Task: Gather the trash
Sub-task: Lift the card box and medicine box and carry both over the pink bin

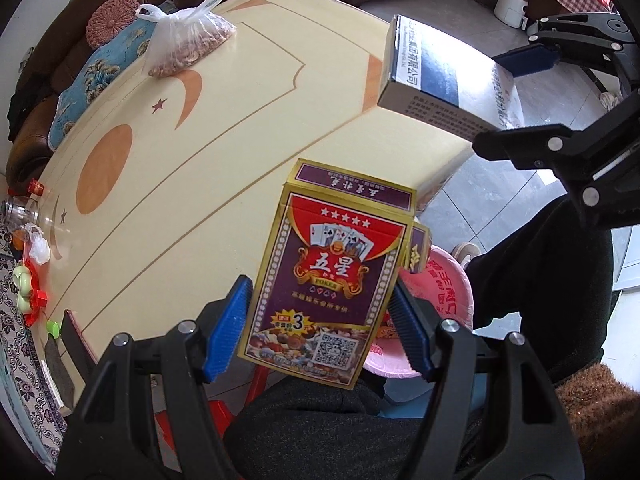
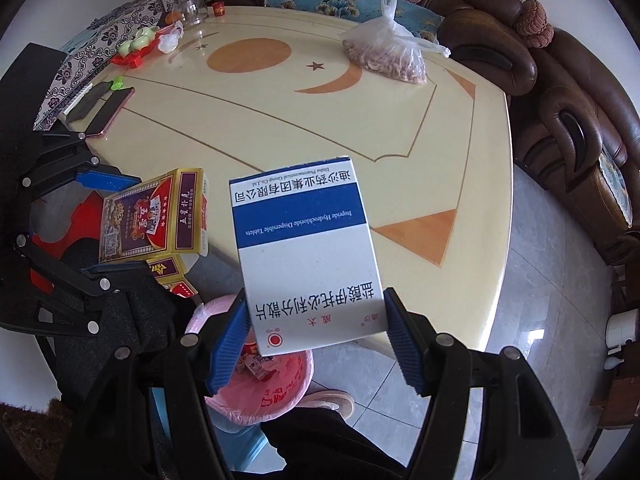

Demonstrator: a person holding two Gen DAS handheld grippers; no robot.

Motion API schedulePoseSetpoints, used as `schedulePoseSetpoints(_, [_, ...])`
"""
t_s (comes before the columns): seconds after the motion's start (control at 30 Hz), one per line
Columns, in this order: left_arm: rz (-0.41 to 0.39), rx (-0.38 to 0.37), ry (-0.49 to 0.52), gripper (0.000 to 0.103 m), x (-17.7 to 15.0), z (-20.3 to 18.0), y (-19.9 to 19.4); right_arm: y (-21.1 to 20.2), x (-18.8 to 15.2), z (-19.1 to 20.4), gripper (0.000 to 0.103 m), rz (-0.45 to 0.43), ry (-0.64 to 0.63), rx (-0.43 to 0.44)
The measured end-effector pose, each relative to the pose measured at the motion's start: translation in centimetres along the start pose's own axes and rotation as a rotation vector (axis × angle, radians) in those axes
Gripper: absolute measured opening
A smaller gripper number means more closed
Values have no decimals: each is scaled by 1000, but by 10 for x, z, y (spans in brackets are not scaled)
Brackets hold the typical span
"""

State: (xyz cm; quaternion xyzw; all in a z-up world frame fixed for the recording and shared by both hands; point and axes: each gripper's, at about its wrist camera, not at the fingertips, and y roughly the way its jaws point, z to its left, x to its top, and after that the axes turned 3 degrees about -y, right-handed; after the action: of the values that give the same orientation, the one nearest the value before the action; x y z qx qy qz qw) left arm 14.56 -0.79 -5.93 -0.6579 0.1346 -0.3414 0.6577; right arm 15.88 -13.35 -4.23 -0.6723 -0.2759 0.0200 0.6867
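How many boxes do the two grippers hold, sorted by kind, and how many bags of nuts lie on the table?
Playing-card box, in the left gripper: 1
Medicine box, in the right gripper: 1
Bag of nuts on the table: 1
Total: 3

light: bright daylight | glare: floor | edges: fisheye-warped, dark corners | focus: sharp

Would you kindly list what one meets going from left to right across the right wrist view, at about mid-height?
left gripper → playing-card box → blue-and-white medicine box → orange triangle inlay on the table → grey tiled floor → brown leather sofa
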Motion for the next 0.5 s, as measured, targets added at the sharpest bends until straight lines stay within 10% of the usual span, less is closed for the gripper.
schedulePoseSetpoints(0.5, [30,-60,-3,67,-44,-30,11,-6,-55,30,64,12,13,22])
